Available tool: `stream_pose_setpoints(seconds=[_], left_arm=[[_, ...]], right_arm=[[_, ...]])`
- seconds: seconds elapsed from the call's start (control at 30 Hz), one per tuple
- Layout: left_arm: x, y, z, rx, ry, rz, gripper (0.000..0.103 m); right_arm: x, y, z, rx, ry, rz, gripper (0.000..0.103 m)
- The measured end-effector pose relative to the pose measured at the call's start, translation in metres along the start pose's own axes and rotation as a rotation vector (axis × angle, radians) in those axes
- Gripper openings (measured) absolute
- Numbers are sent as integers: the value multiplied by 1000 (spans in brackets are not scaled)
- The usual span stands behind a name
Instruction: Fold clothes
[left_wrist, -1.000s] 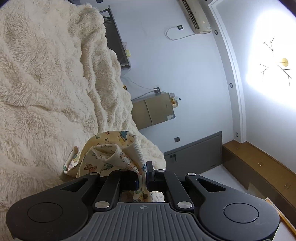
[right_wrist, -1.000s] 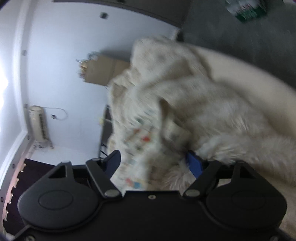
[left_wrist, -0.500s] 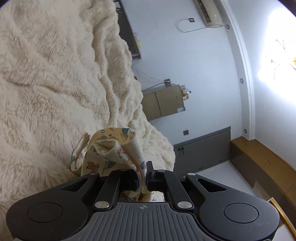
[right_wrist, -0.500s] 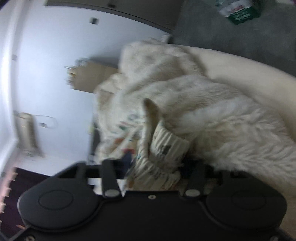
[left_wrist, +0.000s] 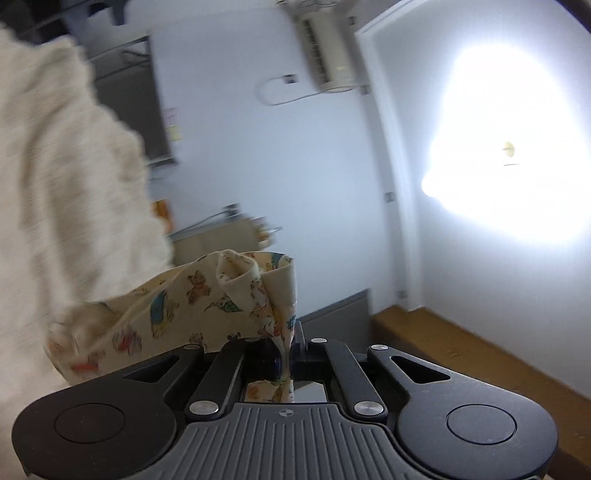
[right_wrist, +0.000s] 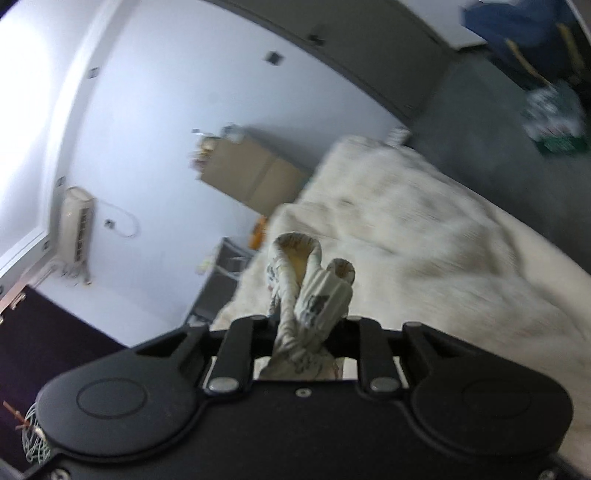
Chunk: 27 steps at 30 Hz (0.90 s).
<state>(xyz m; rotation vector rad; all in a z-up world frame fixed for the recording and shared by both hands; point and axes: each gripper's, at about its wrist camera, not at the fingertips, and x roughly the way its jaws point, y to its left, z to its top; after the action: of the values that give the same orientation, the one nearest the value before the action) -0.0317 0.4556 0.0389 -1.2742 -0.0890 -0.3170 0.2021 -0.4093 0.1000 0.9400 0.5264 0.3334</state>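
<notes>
The right gripper (right_wrist: 308, 328) has just closed its fingers on the ribbed cuff of the printed garment (left_wrist: 192, 306), while the left gripper (left_wrist: 284, 350) stays clenched on another edge. Both have lifted it above the fluffy blanket (right_wrist: 424, 251), so it can likely be spread for folding. Only the left view shows the printed body trailing toward the blanket; the right shows just the bunched cuff.

Fluffy blanket (left_wrist: 66, 177) crowds left side; open air toward wall (left_wrist: 314, 184) ahead.

Blown-out glare (left_wrist: 509, 155) at right; motion blur and fisheye bending throughout.
</notes>
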Motion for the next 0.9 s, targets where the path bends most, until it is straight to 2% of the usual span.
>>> stream_pose_setpoints(seconds=[0.07, 0.13, 0.2, 0.3, 0.37, 0.43, 0.53, 0.63, 0.7, 0.73, 0.8, 0.87, 0.9], left_arm=[[17, -4, 15, -18, -33, 7, 1], [40, 5, 29, -42, -15, 105, 1], [53, 18, 41, -112, -7, 129, 1], [85, 23, 54, -118, 0, 160, 0], [107, 15, 66, -146, 0, 131, 0], [113, -1, 74, -145, -15, 58, 0], [99, -14, 83, -140, -28, -54, 1], [60, 13, 82, -125, 4, -97, 1], [33, 53, 71, -139, 25, -70, 1], [18, 84, 56, -146, 58, -14, 1], [-1, 129, 32, -166, 109, 76, 1], [-27, 189, 2, -248, 162, 186, 1], [-43, 218, -9, -296, 172, 236, 2]], right_arm=[[4, 29, 12, -28, -14, 9, 16], [11, 41, 19, -46, -17, -34, 16], [18, 52, 36, -2, -19, -10, 16], [29, 71, 47, -32, -12, -43, 16], [34, 87, 56, -34, -21, -21, 16], [32, 100, 61, -37, -48, 18, 16], [10, 104, 62, -29, -100, 151, 16], [-6, 66, 48, -43, -78, 201, 16], [-10, 37, 37, -42, -52, 212, 16], [-7, 1, 16, -68, -26, 159, 16], [0, -38, -8, -117, 7, 88, 16], [9, -104, -42, -91, 104, -40, 20], [11, -124, -53, -67, 136, -73, 22]])
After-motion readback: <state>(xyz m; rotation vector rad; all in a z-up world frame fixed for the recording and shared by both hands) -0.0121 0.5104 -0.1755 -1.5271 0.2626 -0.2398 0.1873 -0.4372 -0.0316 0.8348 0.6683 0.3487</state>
